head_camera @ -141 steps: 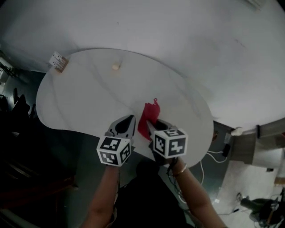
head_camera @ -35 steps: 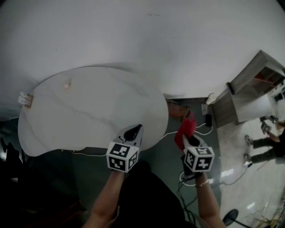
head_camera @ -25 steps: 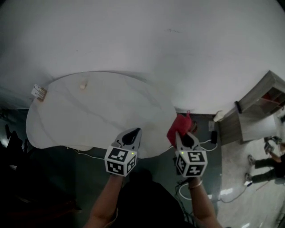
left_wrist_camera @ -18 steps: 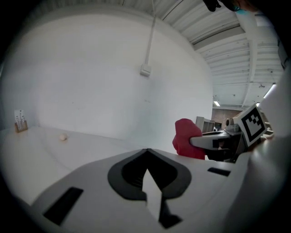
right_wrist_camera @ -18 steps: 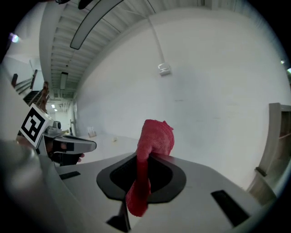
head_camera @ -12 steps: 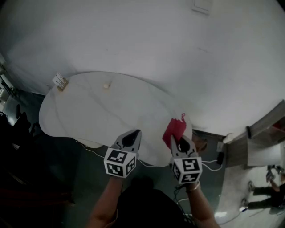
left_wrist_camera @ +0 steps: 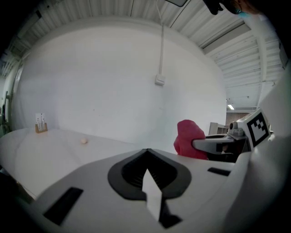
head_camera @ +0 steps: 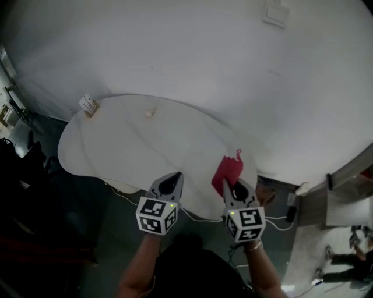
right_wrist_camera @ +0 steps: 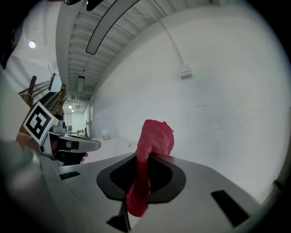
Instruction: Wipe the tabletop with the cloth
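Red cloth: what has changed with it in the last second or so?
The right tongs, shut on the crumpled red cloth, carried it from over the floor back over the right end of the white rounded tabletop. The left tongs stayed shut, empty, at the near edge.

White wall with a small box, dark floor, grey cabinet, ribbed ceiling

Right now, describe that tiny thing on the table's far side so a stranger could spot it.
Find the white rounded table. Near its far edge, right of the upright card holder, lies a small cream lump. It is low and rounded; the holder is boxy and taller.
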A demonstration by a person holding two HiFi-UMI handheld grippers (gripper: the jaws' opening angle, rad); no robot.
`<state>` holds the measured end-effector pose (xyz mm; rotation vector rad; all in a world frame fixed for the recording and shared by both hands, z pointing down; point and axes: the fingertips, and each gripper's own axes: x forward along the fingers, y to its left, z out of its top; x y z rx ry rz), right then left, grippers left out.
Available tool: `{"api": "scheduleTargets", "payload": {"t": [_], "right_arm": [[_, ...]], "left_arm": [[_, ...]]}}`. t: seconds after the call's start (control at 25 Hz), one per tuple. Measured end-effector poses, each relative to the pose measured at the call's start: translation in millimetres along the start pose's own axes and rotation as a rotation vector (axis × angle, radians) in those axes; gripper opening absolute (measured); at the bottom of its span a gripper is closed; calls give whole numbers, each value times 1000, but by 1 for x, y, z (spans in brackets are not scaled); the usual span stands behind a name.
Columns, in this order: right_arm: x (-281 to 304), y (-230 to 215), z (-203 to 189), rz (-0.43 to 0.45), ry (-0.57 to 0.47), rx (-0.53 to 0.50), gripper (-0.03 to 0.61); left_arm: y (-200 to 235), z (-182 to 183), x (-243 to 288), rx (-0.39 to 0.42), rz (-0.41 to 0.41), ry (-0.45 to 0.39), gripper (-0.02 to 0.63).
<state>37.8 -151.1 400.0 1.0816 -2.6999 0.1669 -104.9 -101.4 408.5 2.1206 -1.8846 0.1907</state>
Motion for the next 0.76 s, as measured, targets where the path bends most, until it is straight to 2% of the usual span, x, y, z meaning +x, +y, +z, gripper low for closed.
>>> {"api": "scheduleTargets", "payload": {"t": [0.76], "right_arm": [[-5,18,1,16,-25,-16,44]], "left_arm": [[11,-8,-22,-2,49,1,3]]}}
